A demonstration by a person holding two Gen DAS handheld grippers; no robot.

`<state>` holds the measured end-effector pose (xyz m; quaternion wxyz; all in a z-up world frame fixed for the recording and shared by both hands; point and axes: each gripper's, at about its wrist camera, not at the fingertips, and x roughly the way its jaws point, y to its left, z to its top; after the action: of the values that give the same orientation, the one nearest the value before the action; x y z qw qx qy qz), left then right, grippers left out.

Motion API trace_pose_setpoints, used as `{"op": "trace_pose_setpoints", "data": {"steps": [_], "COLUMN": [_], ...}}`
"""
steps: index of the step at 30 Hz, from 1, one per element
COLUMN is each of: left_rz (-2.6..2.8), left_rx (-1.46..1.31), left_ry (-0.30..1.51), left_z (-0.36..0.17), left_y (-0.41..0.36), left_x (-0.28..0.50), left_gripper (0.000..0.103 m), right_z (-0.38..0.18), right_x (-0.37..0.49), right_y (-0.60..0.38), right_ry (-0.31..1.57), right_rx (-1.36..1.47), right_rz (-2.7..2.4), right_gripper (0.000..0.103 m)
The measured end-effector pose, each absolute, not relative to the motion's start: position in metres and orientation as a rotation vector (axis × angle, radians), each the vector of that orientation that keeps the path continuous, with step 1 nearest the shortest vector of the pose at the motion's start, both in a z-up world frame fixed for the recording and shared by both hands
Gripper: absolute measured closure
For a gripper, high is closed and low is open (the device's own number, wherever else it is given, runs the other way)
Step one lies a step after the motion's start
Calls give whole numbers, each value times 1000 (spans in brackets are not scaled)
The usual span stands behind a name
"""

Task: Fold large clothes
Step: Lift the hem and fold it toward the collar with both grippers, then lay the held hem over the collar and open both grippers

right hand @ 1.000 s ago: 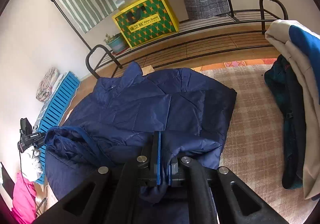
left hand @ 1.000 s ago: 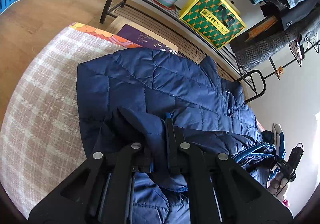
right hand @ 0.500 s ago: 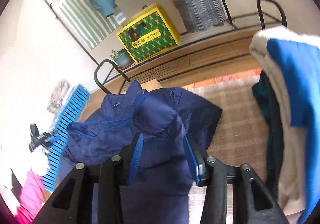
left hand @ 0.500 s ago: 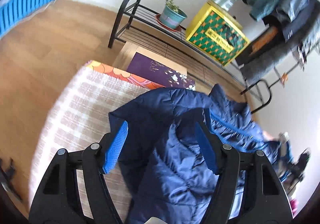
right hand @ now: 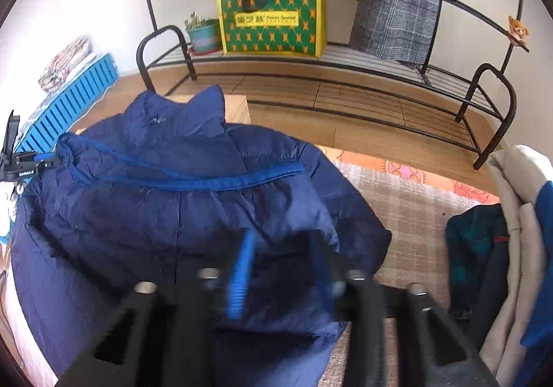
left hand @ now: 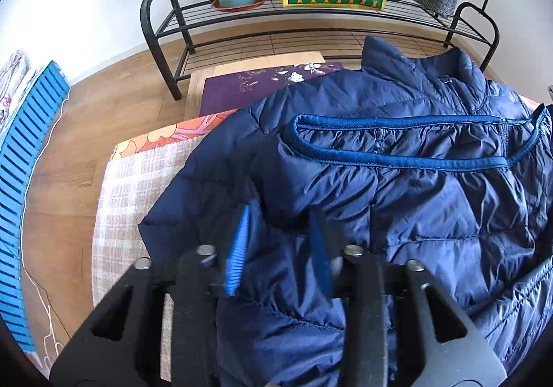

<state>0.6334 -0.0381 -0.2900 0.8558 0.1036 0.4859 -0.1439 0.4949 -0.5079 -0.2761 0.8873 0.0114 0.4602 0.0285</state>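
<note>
Lying beneath both parted tools (left hand: 280, 242) (right hand: 281, 266), jacket (left hand: 414, 186).

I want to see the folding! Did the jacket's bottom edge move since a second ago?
Yes. The hem has come up over the jacket toward its collar and the rack; earlier it sat bunched near the grippers.

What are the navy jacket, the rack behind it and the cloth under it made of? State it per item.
Navy jacket: likely thin nylon or polyester shell, padded; slight sheen, fine wrinkles, quilted stitch lines.
Rack: seemingly metal tube and wire, black painted finish.
Plaid cloth: woven textile, matte, coarse visible weave; fibre cannot be told.
</note>
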Motion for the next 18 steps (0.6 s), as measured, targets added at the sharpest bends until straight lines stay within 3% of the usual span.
{"op": "trace_pose_setpoints", "data": {"steps": [1, 3, 12, 14, 15, 16, 17, 18], "left_rz": [-293, -272, -271, -262, -268, -285, -300, -306], "left_rx": [220, 223, 189, 196, 175, 161, 159, 165], "left_ry": [1029, 1018, 958, 966, 966, 961, 947, 932], "left_z": [-292, -292, -273, -274, -273, -271, -269, -267], "left_y": [-38, -38, -22, -20, -19, -18, -20, -22], "left_x": [635, 635, 637, 638, 638, 638, 637, 636], "left_gripper": [100, 102, 103, 103, 101, 96, 90, 66], "right_z": [-278, -278, -247, -246, -247, -249, -252, -255], "right_x": [495, 494, 491, 488, 487, 487, 489, 491], "right_y": [-505, -497, -518, -518, -518, -519, -519, -520], "right_ry": [963, 957, 870, 878, 882, 883, 884, 892], "right_rx": [5, -40, 50, 47, 39, 39, 43, 55], "right_rz": [59, 58, 69, 84, 72, 66, 66, 66], "right_gripper": [96, 103, 103, 71, 38, 26, 27, 27]}}
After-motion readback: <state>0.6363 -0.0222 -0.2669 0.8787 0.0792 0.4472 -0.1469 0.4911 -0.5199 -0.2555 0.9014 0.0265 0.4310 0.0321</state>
